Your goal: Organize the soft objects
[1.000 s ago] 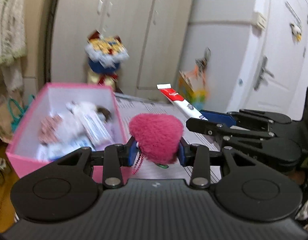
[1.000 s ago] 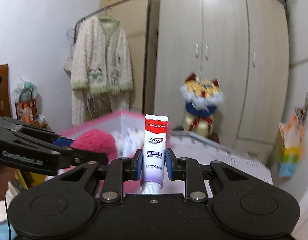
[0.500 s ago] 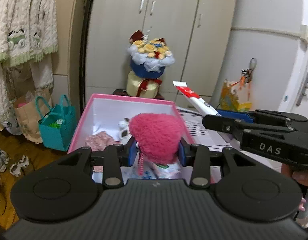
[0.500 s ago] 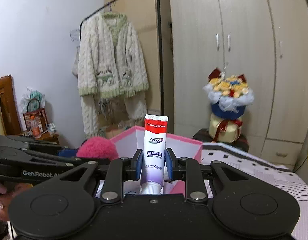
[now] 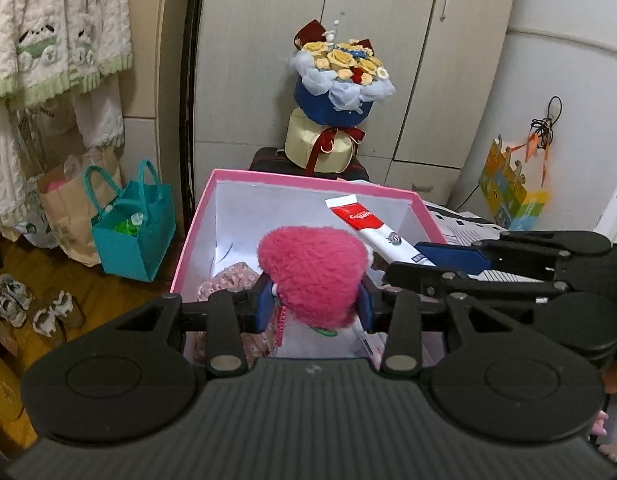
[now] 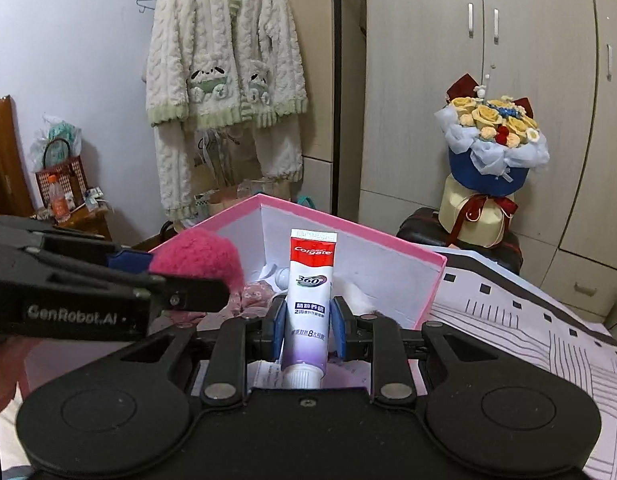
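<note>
My left gripper (image 5: pixel 313 306) is shut on a fuzzy pink heart plush (image 5: pixel 312 276) and holds it over the open pink box (image 5: pixel 308 184). My right gripper (image 6: pixel 307 326) is shut on a red, white and purple toothpaste tube (image 6: pixel 310 292), upright, also above the box (image 6: pixel 360 236). The plush also shows in the right wrist view (image 6: pixel 198 258), and the tube in the left wrist view (image 5: pixel 372 228). The box holds pink patterned cloth (image 5: pixel 224 280) and small white items, mostly hidden by the grippers.
A flower bouquet (image 5: pixel 340 96) stands behind the box before the wardrobe (image 5: pixel 308 40). A teal bag (image 5: pixel 132 228) and shoes (image 5: pixel 12 300) are on the floor at left. A cardigan (image 6: pixel 224 52) hangs on a rack. A striped cover (image 6: pixel 528 320) lies right of the box.
Both grippers have swung left and come over the box, each still holding its object. The box now lies straight ahead and closer, with the tube over its inside.
</note>
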{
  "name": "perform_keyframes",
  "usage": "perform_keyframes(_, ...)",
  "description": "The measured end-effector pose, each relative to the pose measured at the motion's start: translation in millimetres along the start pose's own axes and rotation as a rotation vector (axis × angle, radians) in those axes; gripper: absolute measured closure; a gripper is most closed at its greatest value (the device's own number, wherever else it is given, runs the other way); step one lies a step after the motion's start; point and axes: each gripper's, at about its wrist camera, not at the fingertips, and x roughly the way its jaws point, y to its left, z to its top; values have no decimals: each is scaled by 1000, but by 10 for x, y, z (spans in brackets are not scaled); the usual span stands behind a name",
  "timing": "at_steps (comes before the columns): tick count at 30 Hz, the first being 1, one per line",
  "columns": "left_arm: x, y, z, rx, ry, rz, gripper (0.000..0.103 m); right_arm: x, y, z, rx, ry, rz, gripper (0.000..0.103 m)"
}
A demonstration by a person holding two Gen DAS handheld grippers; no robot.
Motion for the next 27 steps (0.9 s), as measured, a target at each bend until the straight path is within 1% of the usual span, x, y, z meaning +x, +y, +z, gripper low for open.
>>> perform_keyframes(4, 134, 28, 32, -4, 55, 5, 60, 135, -24, 28, -23, 44, 18, 75)
perform_keyframes(7, 125, 53, 51, -21, 56, -3, 57, 206, -28, 23, -46, 68, -20, 74)
perform_keyframes(9, 106, 42, 50, -13, 54, 29, 49, 175, -52, 24, -33, 50, -39, 72)
perform_keyframes(10, 82, 25, 40, -6, 50, 51, 47, 129, -60, 19, -27, 33, -46, 64)
perform_keyframes(11, 61, 11, 31, 4, 49, 63, 43, 81, -73, 12, -22, 18, -45, 61)
perform_keyframes(14, -22, -58, -17, 42, 46, 65, 40, -151, -42, -46, -48, -1, 7, 61)
perform_keyframes(17, -95, -137, -70, 67, 57, 71, 37, -422, -4, -136, -52, -58, 11, 59)
perform_keyframes(18, -129, -166, -82, 72, 60, 73, 29, -510, 2, -166, -48, -69, 14, 57)
perform_keyframes(20, -218, -223, -97, 80, 51, 76, 19, -673, 9, -216, -36, -88, 6, 53)
perform_keyframes(22, -317, -305, -101, 96, 39, 88, 17, -836, 17, -257, -35, -100, -17, 51)
perform_keyframes(23, -373, -349, -99, 103, 41, 100, 14, -903, 15, -267, -32, -103, -28, 49)
perform_keyframes(24, -427, -392, -93, 104, 47, 114, 9, -954, 4, -274, -28, -106, -35, 48)
perform_keyframes(27, -591, -500, -66, 98, 57, 160, 6, -1158, -47, -284, 16, -104, -43, 40)
